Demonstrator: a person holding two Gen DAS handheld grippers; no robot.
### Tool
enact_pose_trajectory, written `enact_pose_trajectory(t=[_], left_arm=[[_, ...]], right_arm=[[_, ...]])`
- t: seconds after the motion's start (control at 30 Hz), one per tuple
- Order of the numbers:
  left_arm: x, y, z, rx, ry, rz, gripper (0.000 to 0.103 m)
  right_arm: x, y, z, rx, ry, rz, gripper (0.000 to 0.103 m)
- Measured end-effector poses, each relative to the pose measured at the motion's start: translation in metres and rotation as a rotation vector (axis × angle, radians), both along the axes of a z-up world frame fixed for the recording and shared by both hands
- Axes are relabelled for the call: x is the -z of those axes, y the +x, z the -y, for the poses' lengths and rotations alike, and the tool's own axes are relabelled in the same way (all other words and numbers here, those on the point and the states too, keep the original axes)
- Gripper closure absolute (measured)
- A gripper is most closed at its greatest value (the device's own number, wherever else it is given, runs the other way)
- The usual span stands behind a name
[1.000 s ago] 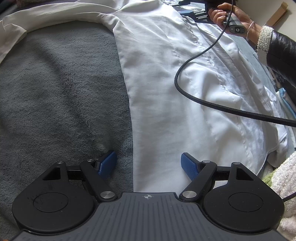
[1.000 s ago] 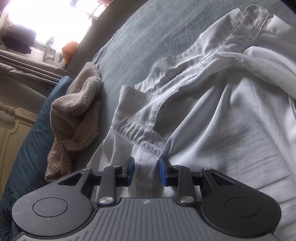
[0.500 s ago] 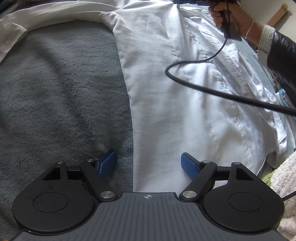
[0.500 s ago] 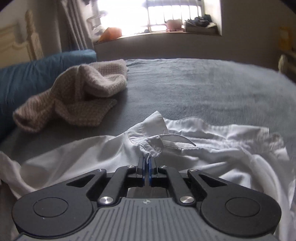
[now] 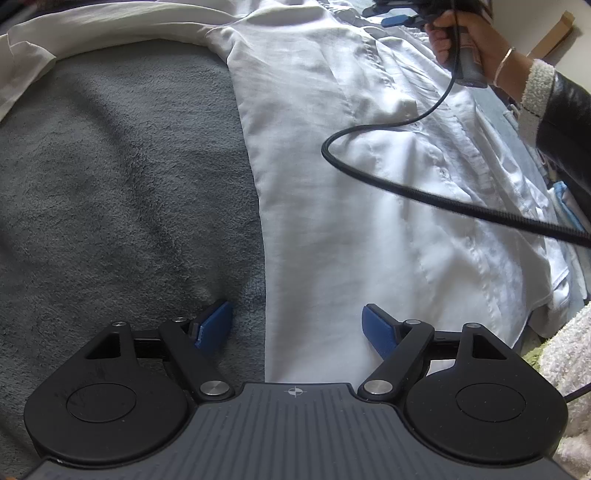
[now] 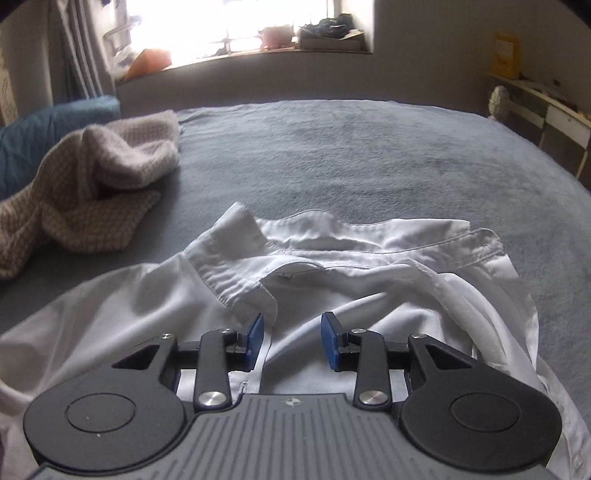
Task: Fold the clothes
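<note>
The left gripper (image 5: 297, 326) hangs wide open, holding nothing, over the side edge of a white shirt (image 5: 354, 206): one blue pad above the grey blanket (image 5: 110, 192), the other above the cloth. The right gripper (image 6: 291, 341) has just been opening; its jaws stand partly apart with the shirt's placket edge lying loose between them, not pinched. Just beyond its pads lies the collar (image 6: 236, 266) (rumpled, one point turned up). The shirt is spread front-up across the blanket, a sleeve (image 5: 110, 26) trailing off at the far end. A hand (image 5: 461, 40) grips the right tool's handle, and its black cable (image 5: 424, 192) loops over the shirt. A knitted garment (image 6: 88, 184) sits crumpled well apart, by a blue pillow (image 6: 44, 136).
</note>
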State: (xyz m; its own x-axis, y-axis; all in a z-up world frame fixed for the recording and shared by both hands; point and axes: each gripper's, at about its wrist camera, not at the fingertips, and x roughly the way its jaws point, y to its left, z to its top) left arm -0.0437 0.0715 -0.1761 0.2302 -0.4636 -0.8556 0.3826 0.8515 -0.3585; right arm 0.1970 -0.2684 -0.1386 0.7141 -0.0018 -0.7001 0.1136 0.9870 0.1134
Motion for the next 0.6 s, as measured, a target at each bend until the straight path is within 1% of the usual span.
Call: enact_pose_trajectory(t=[0.07, 0.13, 0.17, 0.23, 0.27, 0.3, 0.33, 0.4, 0.47, 0.6], left_arm=[[0.0, 0.0, 0.0, -0.003, -0.002, 0.002, 0.024], [0.0, -0.001, -0.001, -0.007, -0.004, 0.003, 0.024], [0.0, -0.001, -0.001, -0.013, -0.009, 0.003, 0.024], [-0.001, -0.001, -0.004, -0.035, -0.024, 0.002, 0.024], [-0.002, -0.002, -0.007, -0.052, -0.037, 0.006, 0.025], [-0.005, -0.003, -0.01, -0.07, -0.049, 0.013, 0.025], [-0.007, -0.004, -0.014, -0.089, -0.062, 0.02, 0.026], [-0.016, -0.01, -0.025, -0.13, -0.098, 0.061, 0.026], [-0.026, -0.016, -0.039, -0.162, -0.134, 0.099, 0.025], [-0.045, -0.026, -0.072, -0.223, -0.192, 0.172, 0.025]], right_arm=[[-0.006, -0.006, 0.006, -0.007, 0.08, 0.029, 0.069], [-0.007, -0.009, 0.003, -0.074, 0.164, 0.026, 0.071], [-0.002, -0.008, 0.001, -0.106, 0.201, -0.005, 0.071], [0.014, -0.001, -0.005, -0.154, 0.266, -0.107, 0.071], [0.025, 0.002, -0.006, -0.154, 0.287, -0.169, 0.072], [0.036, 0.004, -0.007, -0.135, 0.303, -0.202, 0.073], [0.039, 0.003, -0.005, -0.116, 0.328, -0.205, 0.073], [0.033, 0.0, 0.003, -0.088, 0.403, -0.191, 0.072], [0.02, -0.009, 0.013, -0.088, 0.5, -0.165, 0.072], [-0.016, -0.035, 0.029, -0.12, 0.595, -0.117, 0.071]])
